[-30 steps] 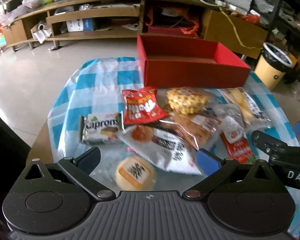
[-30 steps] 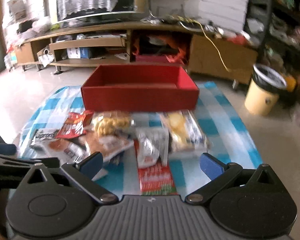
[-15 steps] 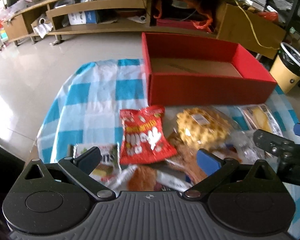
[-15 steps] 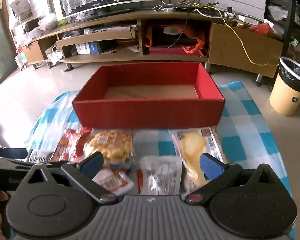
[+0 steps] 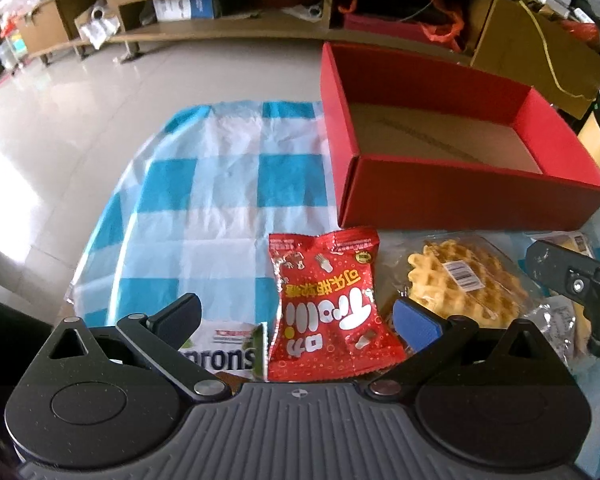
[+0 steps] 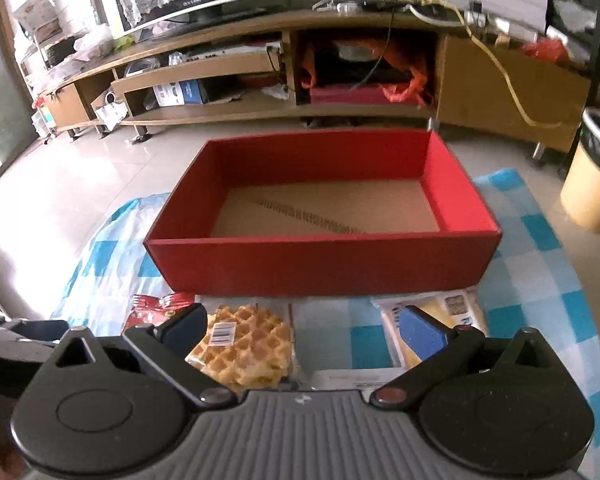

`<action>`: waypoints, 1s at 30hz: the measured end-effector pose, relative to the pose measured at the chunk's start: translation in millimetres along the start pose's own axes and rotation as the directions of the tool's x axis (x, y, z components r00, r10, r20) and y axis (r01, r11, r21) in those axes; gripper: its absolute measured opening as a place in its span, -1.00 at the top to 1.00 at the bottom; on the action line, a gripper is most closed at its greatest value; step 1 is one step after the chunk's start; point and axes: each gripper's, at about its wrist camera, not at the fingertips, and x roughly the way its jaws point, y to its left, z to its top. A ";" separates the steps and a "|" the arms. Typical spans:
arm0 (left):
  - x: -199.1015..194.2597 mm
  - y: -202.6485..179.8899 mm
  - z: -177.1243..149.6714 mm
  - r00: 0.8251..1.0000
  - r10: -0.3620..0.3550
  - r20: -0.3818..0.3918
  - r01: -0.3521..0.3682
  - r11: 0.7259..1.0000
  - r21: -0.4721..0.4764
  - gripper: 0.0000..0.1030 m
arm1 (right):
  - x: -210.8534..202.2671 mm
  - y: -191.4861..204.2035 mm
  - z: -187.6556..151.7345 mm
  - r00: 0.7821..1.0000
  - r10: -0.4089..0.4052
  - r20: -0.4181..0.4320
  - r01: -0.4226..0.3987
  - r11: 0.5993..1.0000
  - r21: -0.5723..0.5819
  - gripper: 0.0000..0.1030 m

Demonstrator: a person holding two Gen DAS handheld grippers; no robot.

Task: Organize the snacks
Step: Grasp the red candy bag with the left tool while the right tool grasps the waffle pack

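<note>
An empty red box [image 5: 460,188] stands at the back of the checked cloth; it also shows in the right wrist view [image 6: 320,256]. In front of it lie a red candy bag [image 5: 328,308], a wrapped waffle [image 5: 464,284] and a Caprons bar [image 5: 224,354]. My left gripper [image 5: 296,318] is open, its fingers either side of the red candy bag, empty. My right gripper [image 6: 304,330] is open and empty above the waffle [image 6: 244,344] and a yellow pastry pack [image 6: 440,328]. The right gripper's finger shows at the right of the left wrist view [image 5: 572,280].
The blue-and-white checked cloth [image 5: 220,184] covers a small round table. A wooden TV cabinet [image 6: 260,76] runs along the far wall. A yellow bin [image 6: 592,176] stands on the floor at the right. A clear wrapper [image 6: 352,376] lies below the right gripper.
Both grippers have moved forward and down toward the red box. The nearer snacks have slid out of view below. Both stay open.
</note>
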 end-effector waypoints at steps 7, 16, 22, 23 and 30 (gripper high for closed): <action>22.6 -14.9 5.5 0.999 0.005 -0.041 -0.005 1.000 0.011 -0.98 | 7.2 -5.9 7.2 1.000 -0.028 0.009 0.028 1.000 0.008 -0.92; 31.7 -8.5 6.2 0.998 -0.012 -0.061 0.011 1.000 -0.022 -0.30 | 16.3 -7.1 11.4 1.000 -0.001 -0.011 0.001 1.000 0.020 -0.85; 24.7 -1.9 4.9 0.995 -0.075 -0.073 0.073 0.997 -0.033 -0.20 | 27.2 -0.9 10.9 0.997 0.042 -0.057 -0.042 0.999 0.009 -0.82; 22.4 -1.9 4.5 0.994 -0.080 -0.067 0.078 0.997 -0.026 -0.20 | 28.9 2.3 10.6 0.997 0.049 -0.063 -0.049 0.999 -0.001 -0.82; 19.8 6.2 -1.5 0.993 -0.091 -0.081 0.089 0.996 -0.026 -0.19 | 52.4 15.2 4.2 0.987 0.053 -0.149 -0.060 0.997 -0.047 -0.80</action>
